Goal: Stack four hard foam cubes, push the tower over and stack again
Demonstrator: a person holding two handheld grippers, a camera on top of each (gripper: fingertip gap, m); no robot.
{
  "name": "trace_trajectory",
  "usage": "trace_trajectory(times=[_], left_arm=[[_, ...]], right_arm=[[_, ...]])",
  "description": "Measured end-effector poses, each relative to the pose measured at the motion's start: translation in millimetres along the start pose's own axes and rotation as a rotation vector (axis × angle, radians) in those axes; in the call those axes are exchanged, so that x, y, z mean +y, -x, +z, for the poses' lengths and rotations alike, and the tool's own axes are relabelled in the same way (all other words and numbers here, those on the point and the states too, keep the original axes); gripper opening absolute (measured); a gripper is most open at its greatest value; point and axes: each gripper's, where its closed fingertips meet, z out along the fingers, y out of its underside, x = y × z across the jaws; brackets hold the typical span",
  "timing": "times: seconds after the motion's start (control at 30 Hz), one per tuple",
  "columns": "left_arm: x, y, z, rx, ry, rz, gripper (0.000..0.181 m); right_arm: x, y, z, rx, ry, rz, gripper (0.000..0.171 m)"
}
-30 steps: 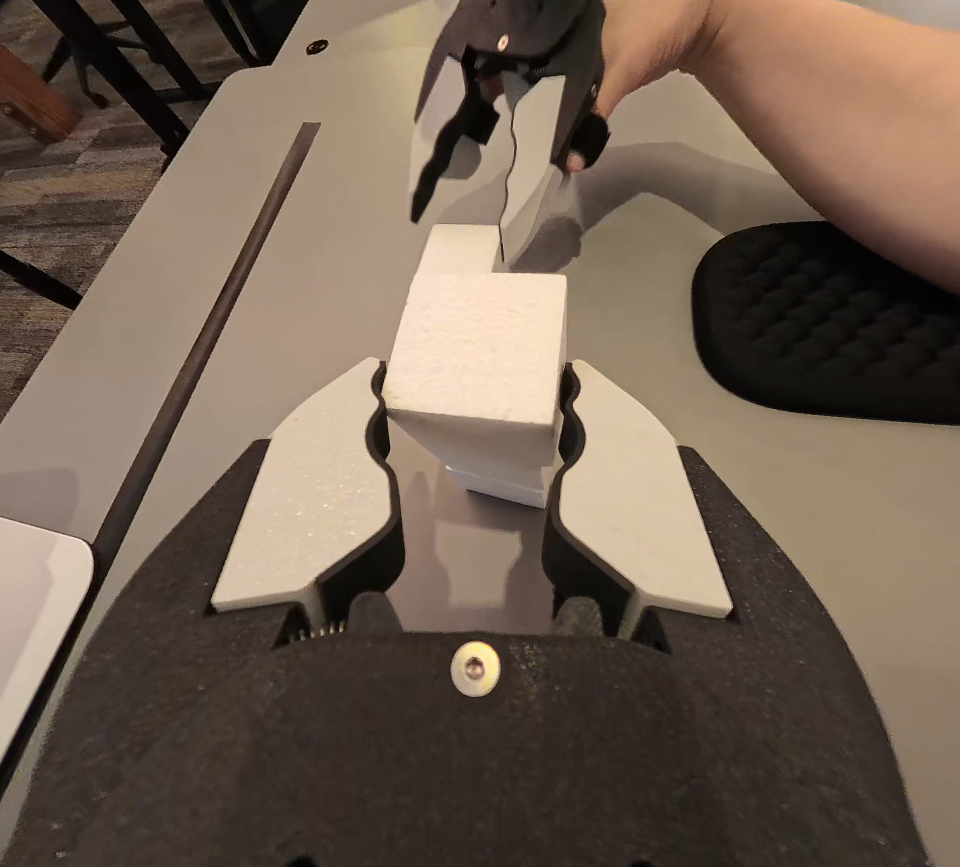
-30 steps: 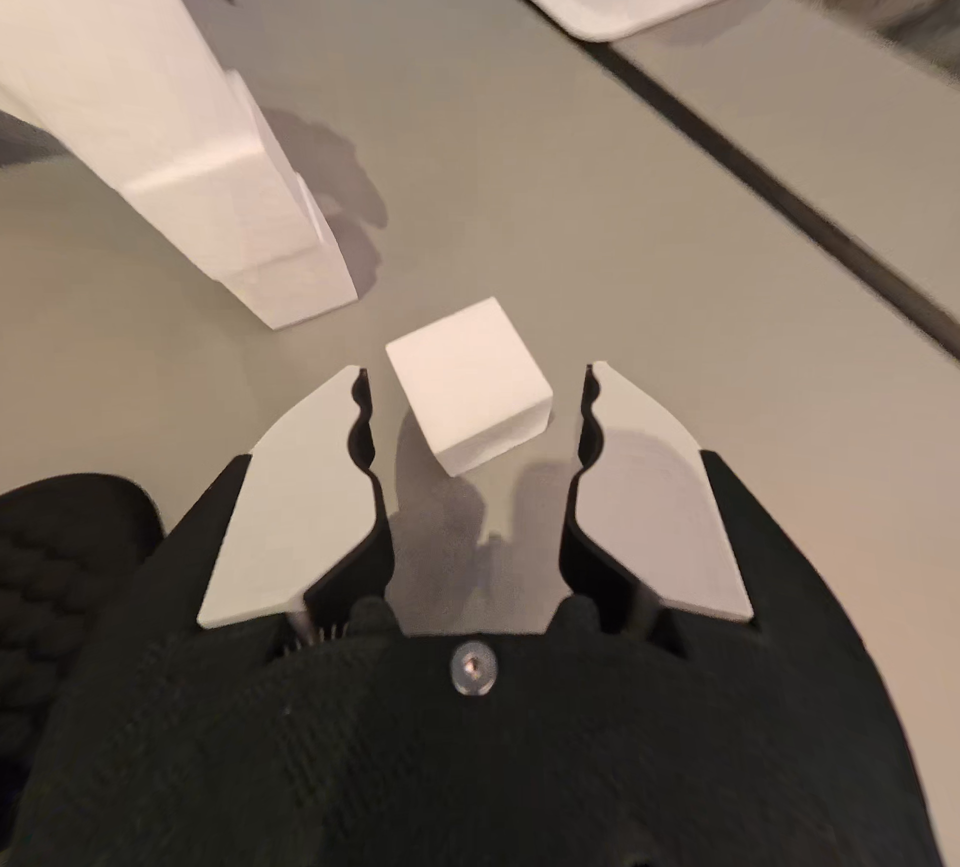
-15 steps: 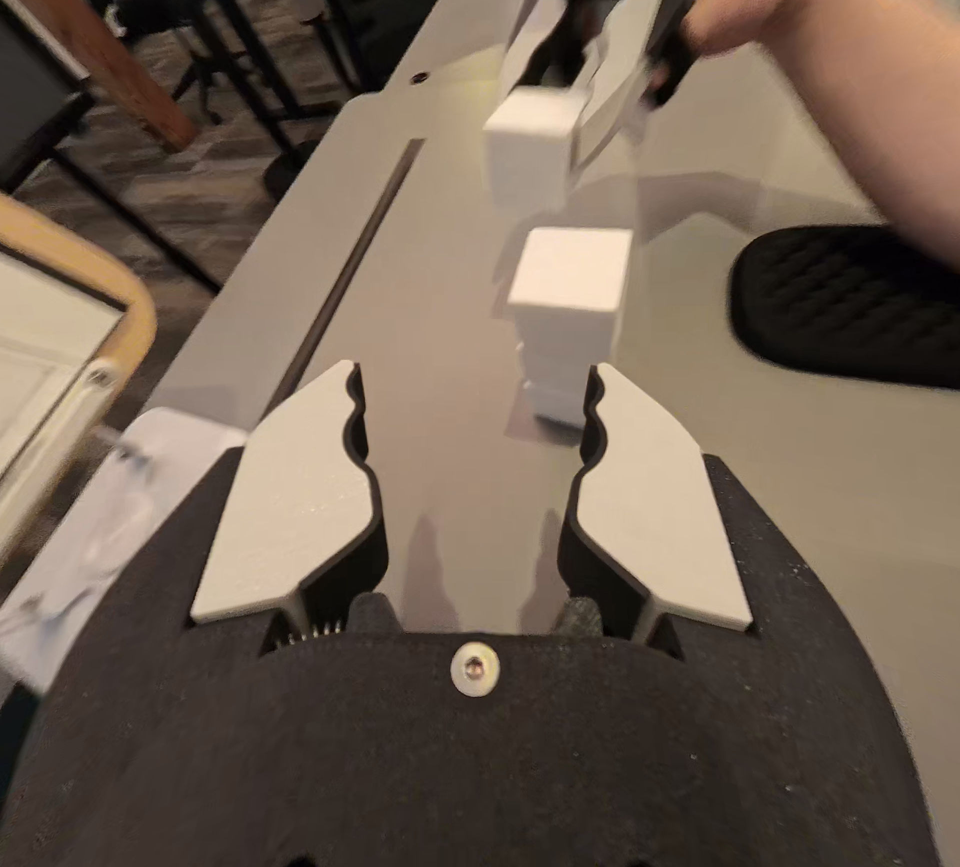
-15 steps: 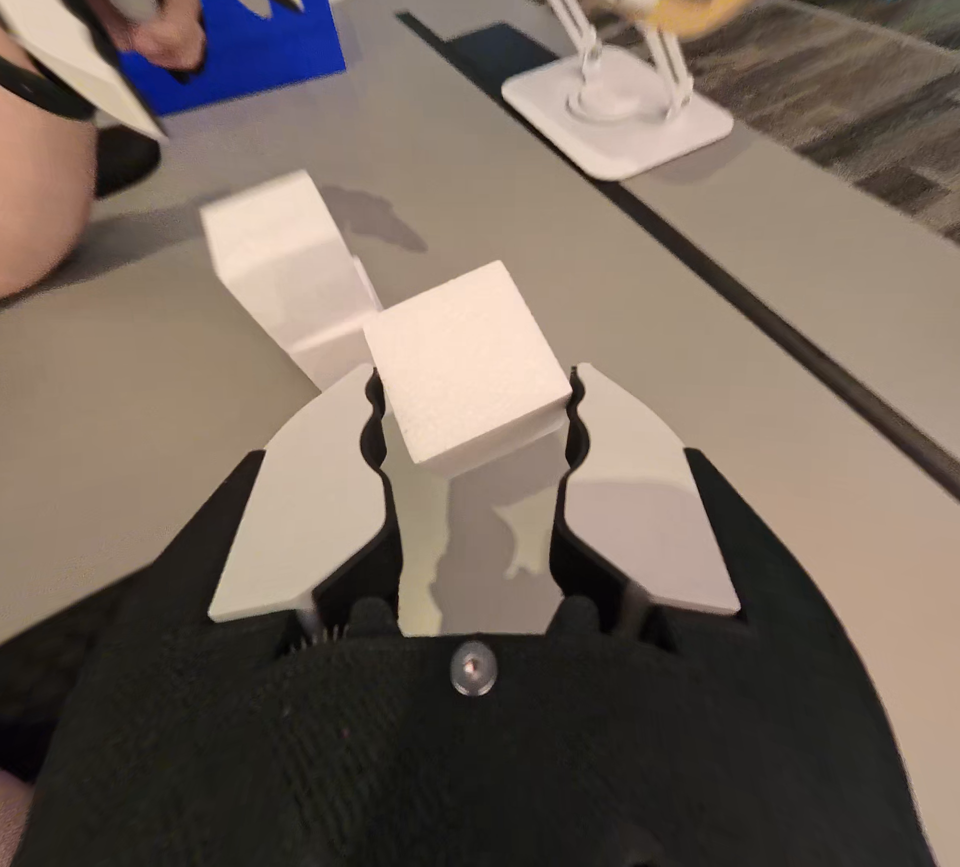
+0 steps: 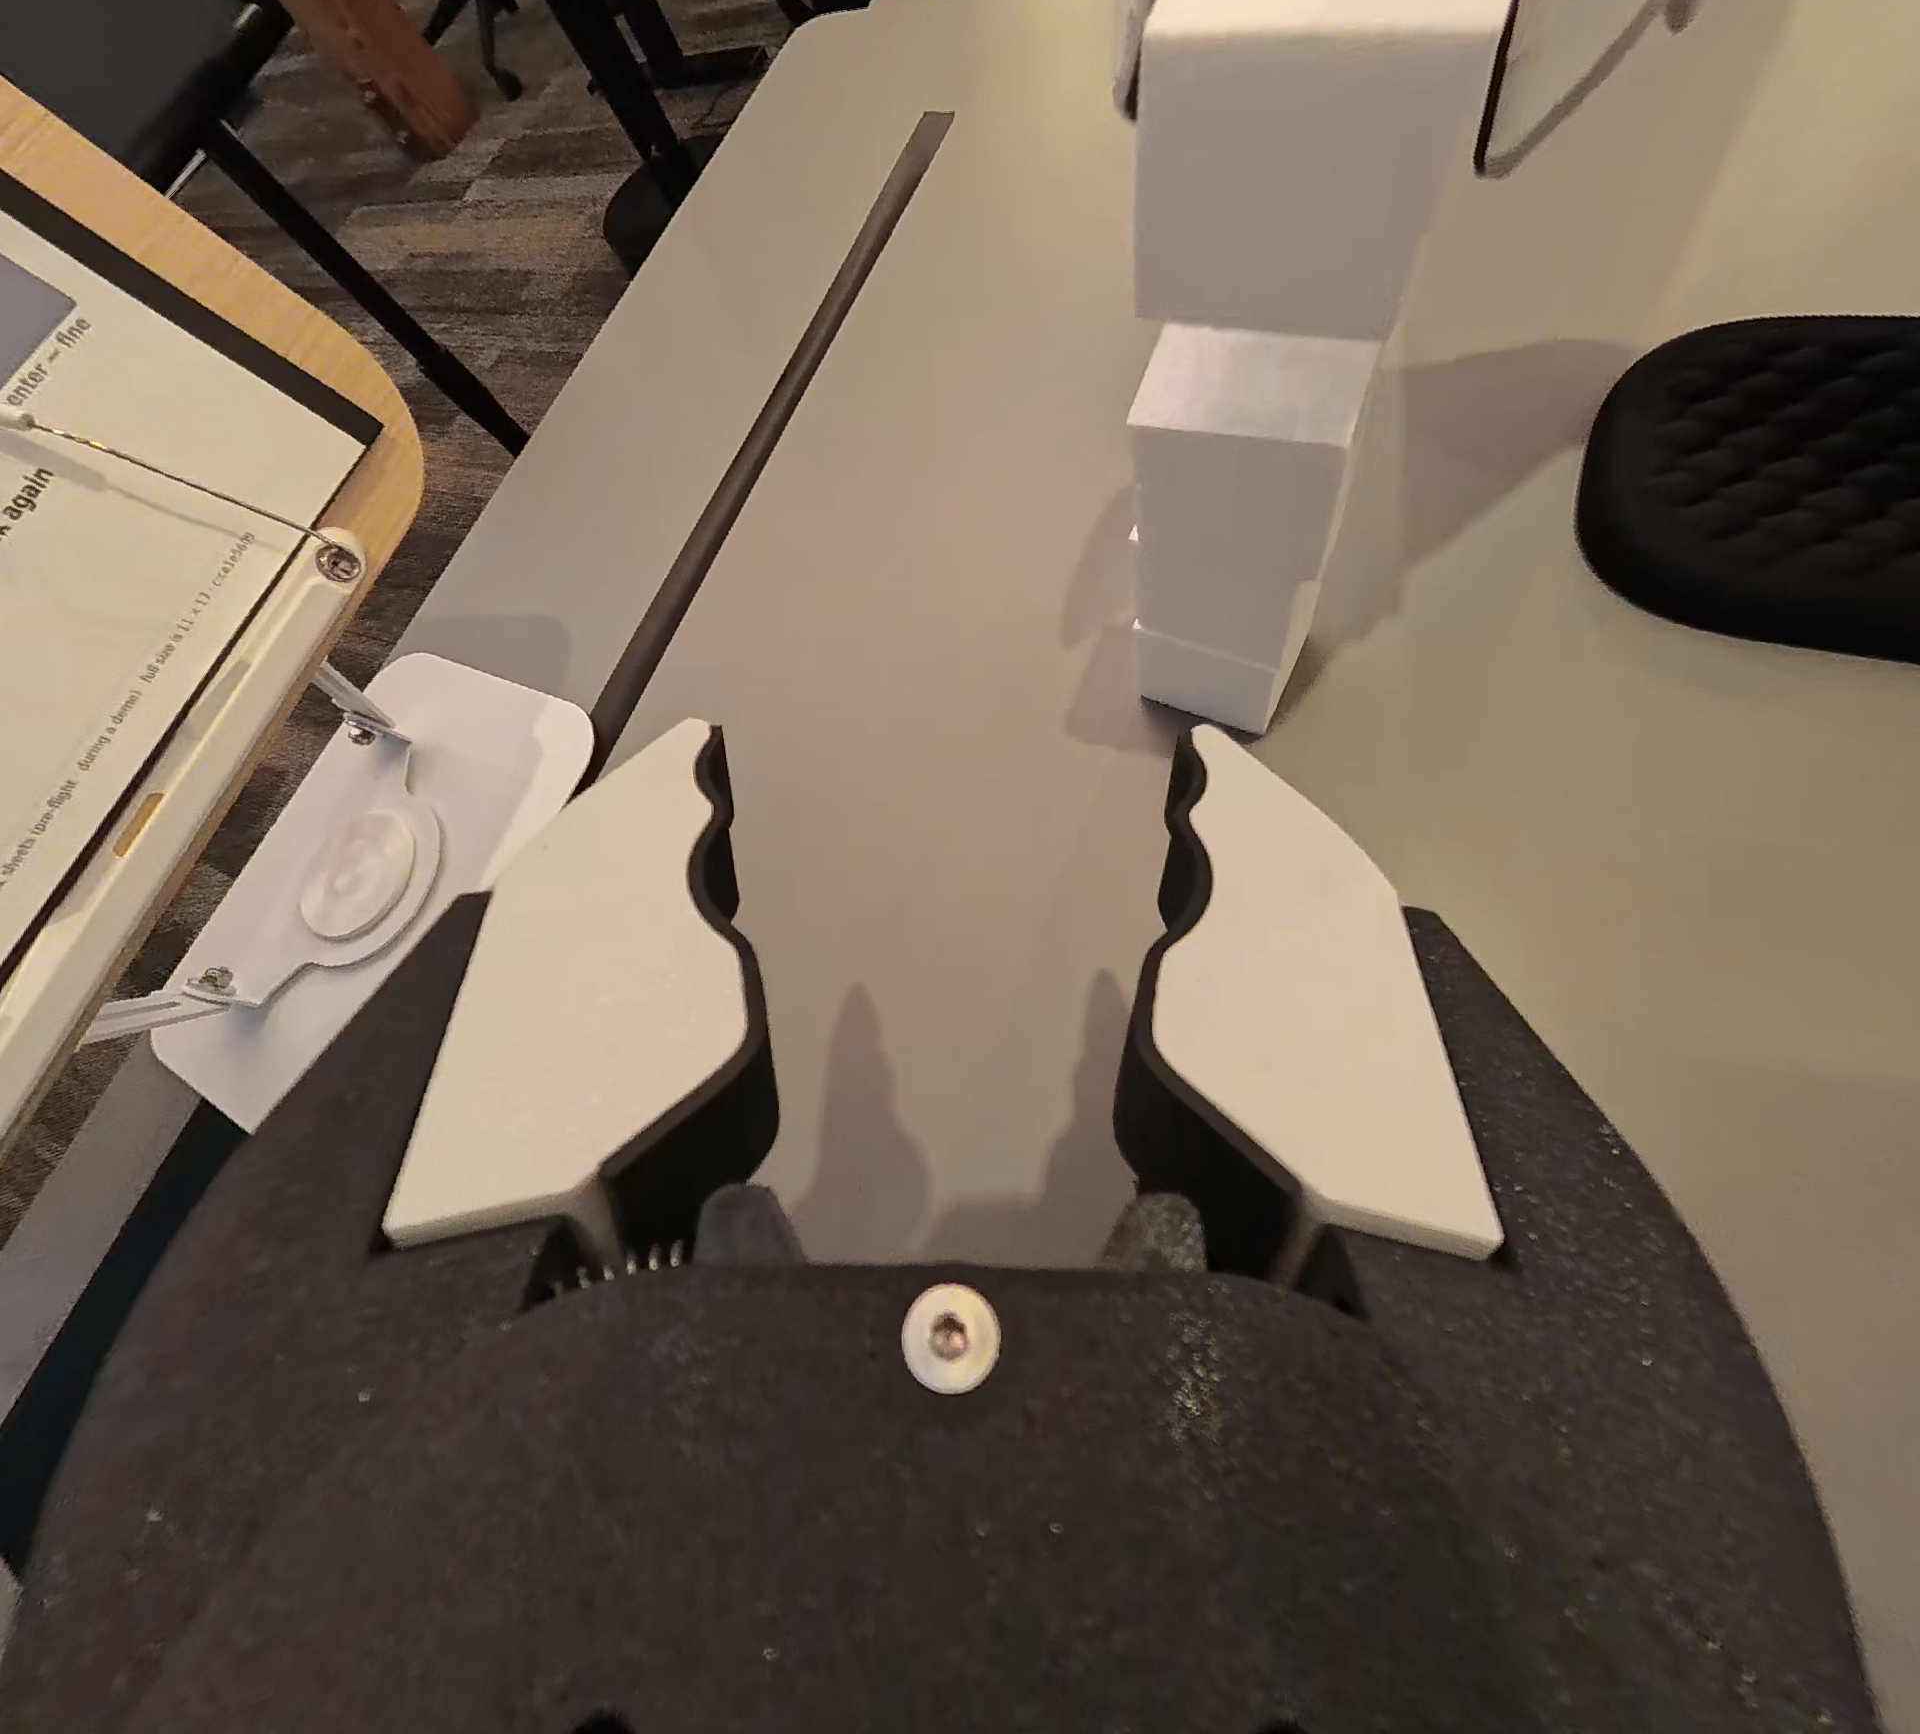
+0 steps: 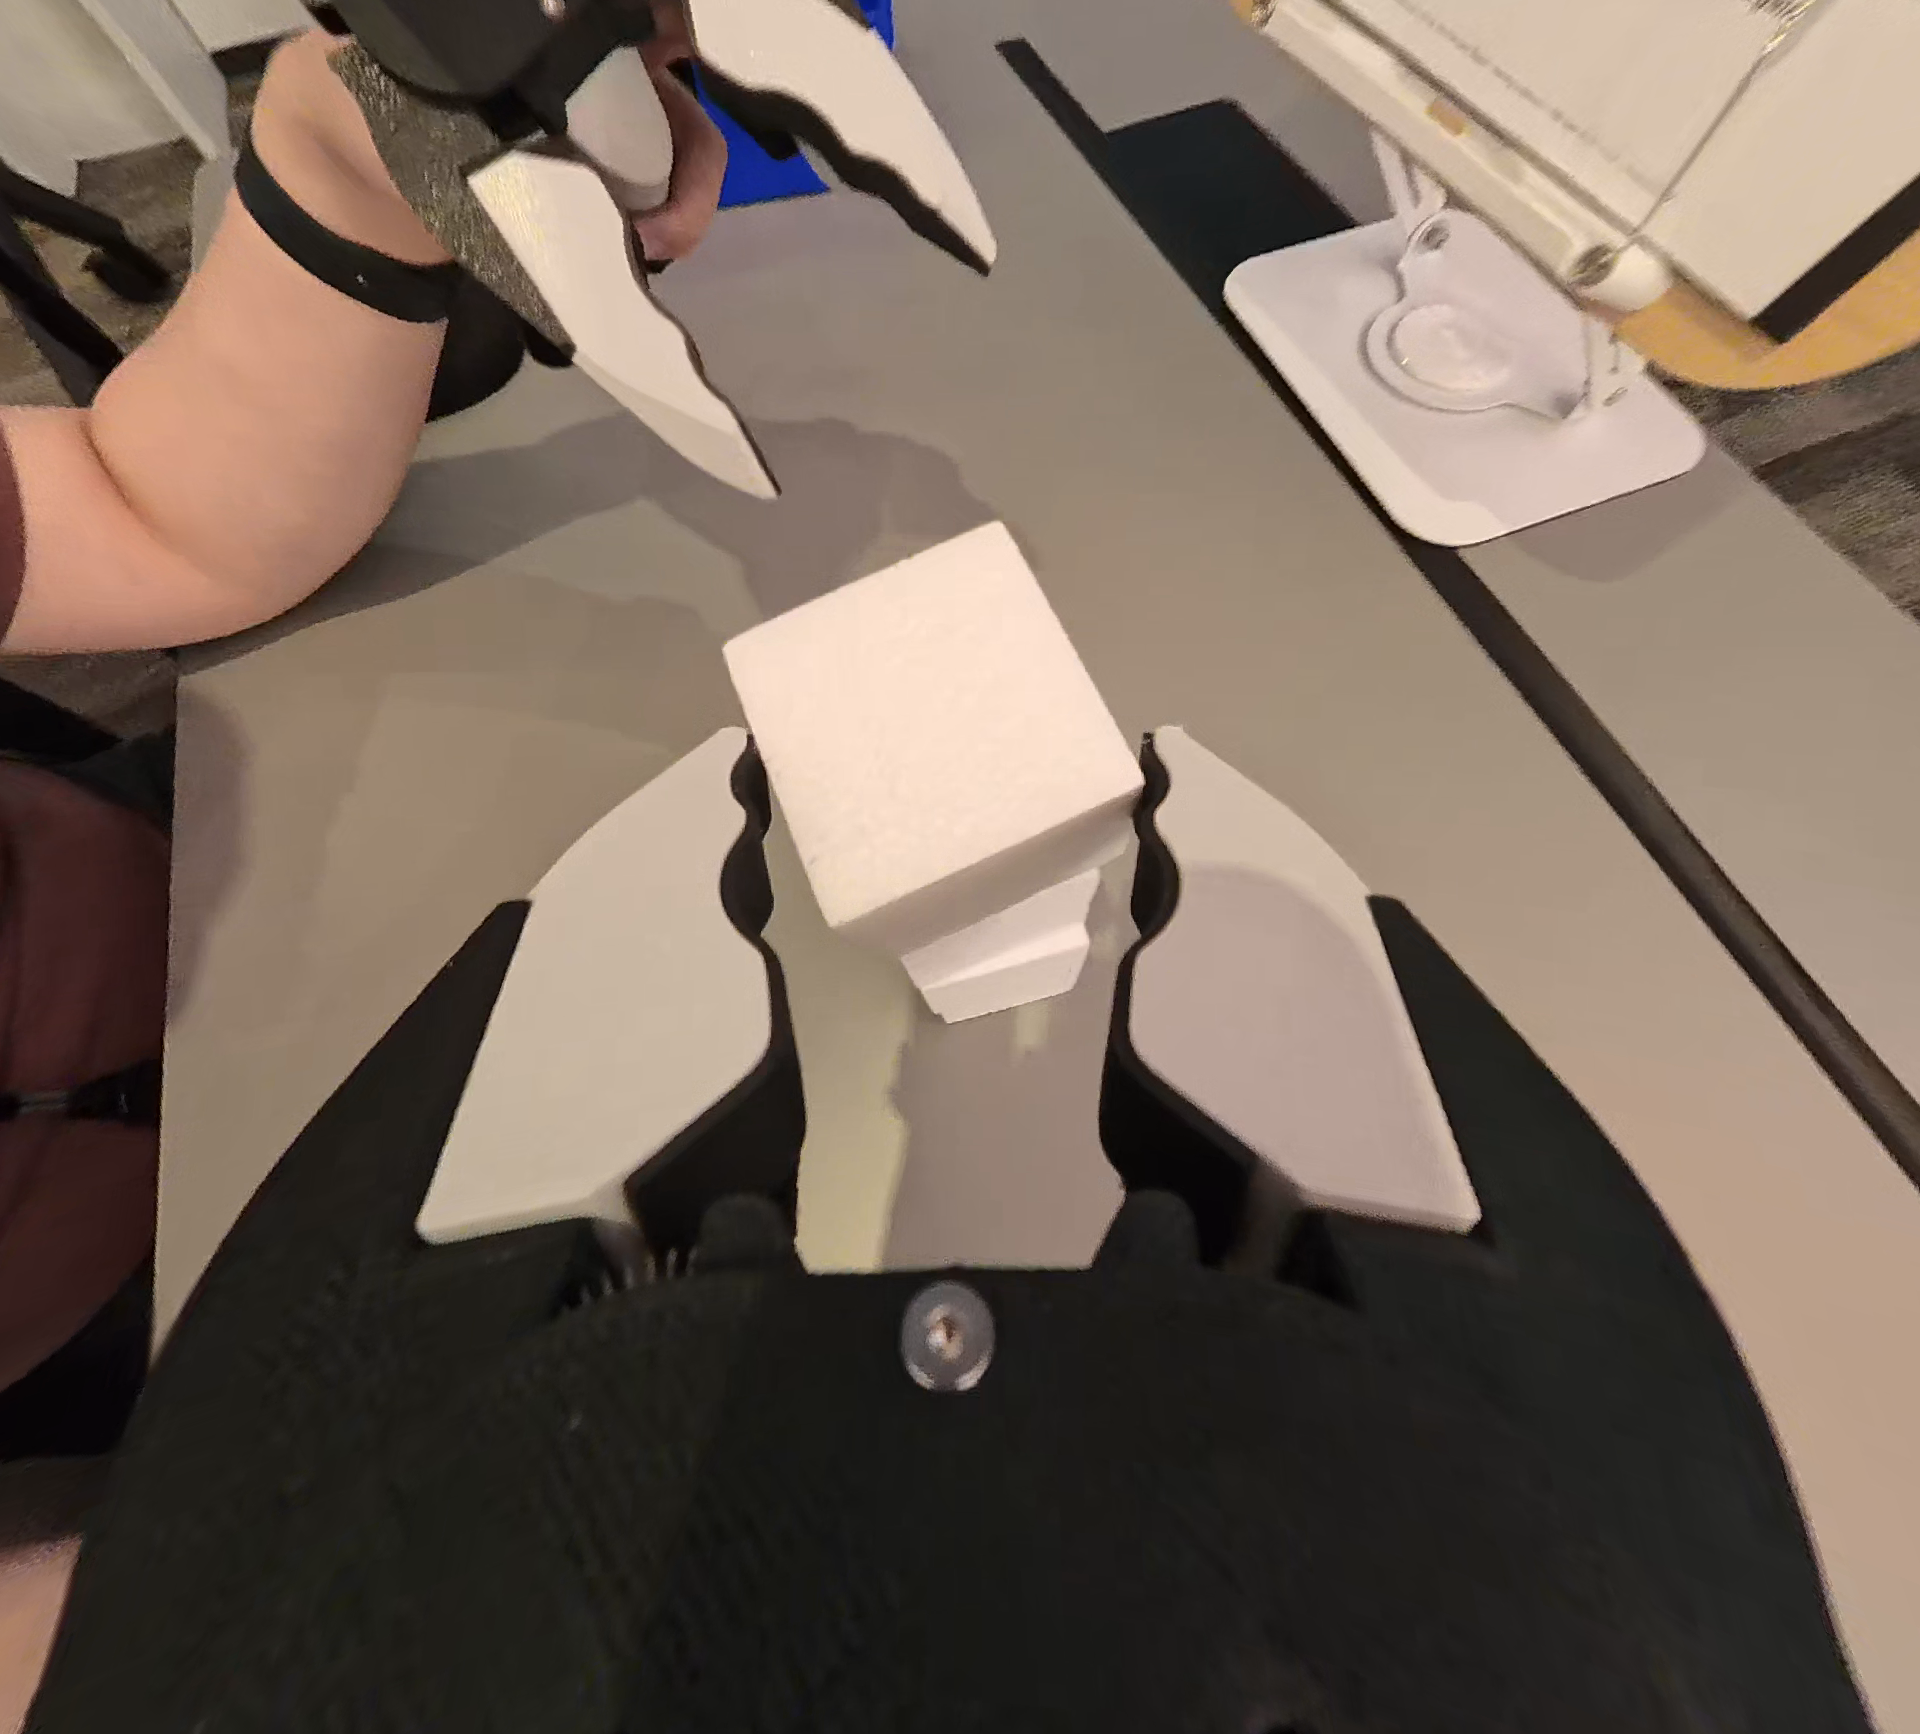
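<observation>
**Fourth cube set on the tower**

Holding the top cube [image 6: 925,718] between its jaws, the right gripper [image 6: 948,754] has it seated on the tower [image 5: 1236,541], which stands on the grey surface [image 5: 935,458]. The jaws are closed to the cube's width, one finger at each side face. In the left wrist view the same cube [image 5: 1299,126] sits slightly askew over the three cubes beneath it, and these are offset from one another so that their edges step in and out. The bottom cube [image 5: 1205,687] rests on the surface just beyond the tip of a left finger.

The left gripper [image 5: 945,749] hangs with its jaws wide open and nothing between them. In the right wrist view it hovers above and behind the tower [image 6: 873,375], clear of the cubes, held by a hand [image 6: 665,167] with a dark band at the wrist.

A black pad [image 5: 1766,479] lies on the surface beside the tower. A white stand [image 6: 1455,396] holding a printed sheet sits at the far edge, and a blue bin [image 6: 821,22] is behind the left gripper.
</observation>
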Motion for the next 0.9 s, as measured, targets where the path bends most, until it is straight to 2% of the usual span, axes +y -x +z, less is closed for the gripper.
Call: trace_trajectory(times=[0.27,0.33,0.43,0.53,0.57,0.63,0.7,0.9], left_arm=[[-1.0,2.4,-5.4,0.013,-0.025,-0.029,0.08],[-2.3,3.2,-7.6,0.016,-0.036,-0.04,0.08],[-3.4,7.1,-13.9,0.004,-0.051,-0.048,0.079],[-1.2,17.5,-21.2,-0.049,-0.056,-0.048,0.077],[1.1,23.4,-23.0,-0.08,-0.051,-0.047,0.076],[6.9,36.7,-24.8,-0.148,-0.035,-0.055,0.075],[13.2,44.2,-24.6,-0.18,-0.015,-0.075,0.074],[16.6,44.6,-26.5,-0.171,-0.007,-0.097,0.071]], right_arm=[[15.5,-3.3,16.9,-0.01,0.09,0.006,0.069],[14.5,-3.4,17.4,-0.005,0.088,-0.002,0.076],[15.5,-1.4,4.4,0.012,0.081,-0.069,0.085],[31.7,-2.3,-21.9,0.024,0.069,-0.1,0.085],[45.4,-5.5,-29.0,0.023,0.096,-0.085,0.077],[78.7,-15.9,-36.8,0.015,0.176,-0.049,0.048],[107.7,-23.0,-35.9,-0.047,0.224,0.013,0.001],[149.5,-38.9,-8.1,-0.155,0.274,0.175,0.001]])
